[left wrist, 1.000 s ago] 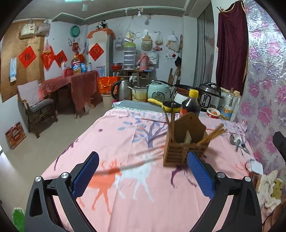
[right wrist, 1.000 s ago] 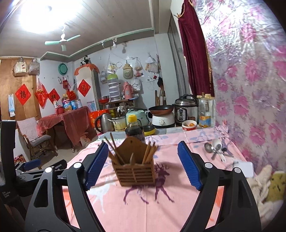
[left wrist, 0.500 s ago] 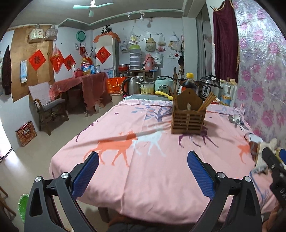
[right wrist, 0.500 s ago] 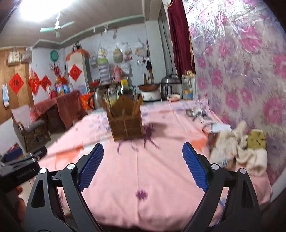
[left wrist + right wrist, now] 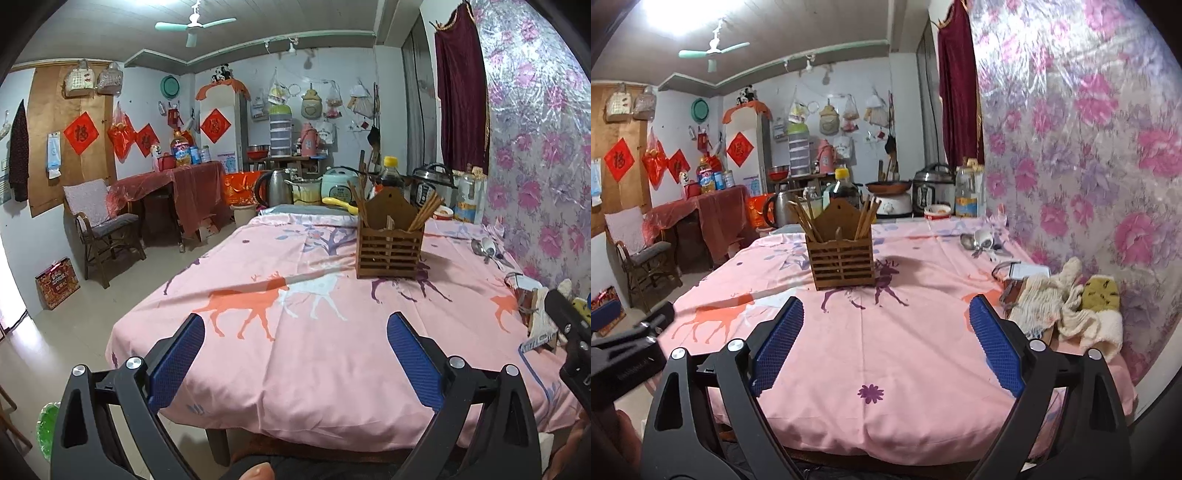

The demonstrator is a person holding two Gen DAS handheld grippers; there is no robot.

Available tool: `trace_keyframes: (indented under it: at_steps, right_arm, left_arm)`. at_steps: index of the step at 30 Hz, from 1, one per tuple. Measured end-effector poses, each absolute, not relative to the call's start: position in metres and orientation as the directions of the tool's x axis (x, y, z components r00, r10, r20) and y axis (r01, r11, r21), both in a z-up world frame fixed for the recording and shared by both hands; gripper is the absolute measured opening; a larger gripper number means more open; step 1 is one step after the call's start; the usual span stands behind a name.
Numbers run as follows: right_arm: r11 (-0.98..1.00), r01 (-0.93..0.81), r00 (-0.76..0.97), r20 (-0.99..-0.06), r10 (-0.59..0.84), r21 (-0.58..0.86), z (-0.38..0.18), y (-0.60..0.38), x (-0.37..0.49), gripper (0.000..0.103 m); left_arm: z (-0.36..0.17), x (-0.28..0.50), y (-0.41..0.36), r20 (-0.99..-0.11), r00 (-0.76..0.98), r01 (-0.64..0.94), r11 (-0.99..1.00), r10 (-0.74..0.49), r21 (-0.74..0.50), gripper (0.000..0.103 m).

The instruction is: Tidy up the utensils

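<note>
The tabletop point(image 5: 905, 369), spread with a pink deer-print cloth, filled both views, and both tools sat back at its near edge. Toward the far middle stood the wooden slatted holder point(image 5: 841, 260), upright, with chopsticks point(image 5: 866, 218) leaning out of its left and right compartments. Well to the right of it, near the flowered wall, a small cluster of spoons point(image 5: 979, 240) lay loose on the cloth, apart from the holder. The left gripper point(image 5: 295, 354) had its fingers spread wide with nothing but cloth between them. The right gripper point(image 5: 886, 343) was likewise wide apart and empty, its jaws having just been opening further. Judging by this, the chopsticks step looked finished and the work stood between items, with both tools clear of the holder. The next move would probably call for the right gripper to reach forward and right to the spoons, close on one handle, and carry it upright into a free compartment without knocking the chopsticks.
</note>
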State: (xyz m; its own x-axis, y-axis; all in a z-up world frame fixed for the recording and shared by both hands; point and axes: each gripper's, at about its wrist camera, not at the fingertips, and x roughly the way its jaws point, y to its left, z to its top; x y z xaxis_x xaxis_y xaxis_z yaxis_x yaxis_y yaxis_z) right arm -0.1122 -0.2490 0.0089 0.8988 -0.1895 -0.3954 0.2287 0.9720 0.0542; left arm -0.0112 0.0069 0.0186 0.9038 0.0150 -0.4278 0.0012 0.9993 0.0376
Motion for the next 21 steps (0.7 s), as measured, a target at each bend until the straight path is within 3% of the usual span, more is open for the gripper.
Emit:
trace_keyframes:
  at_steps: [21]
  right_arm:
    - [0.975,0.219,0.902,-0.387,-0.19,0.033,0.0082,-0.241,-0.1146,0.09]
  left_arm:
    - [0.0156,-0.0107,0.0057,-0.437,0.899,0.014,0.999,0.0,0.029,0.097]
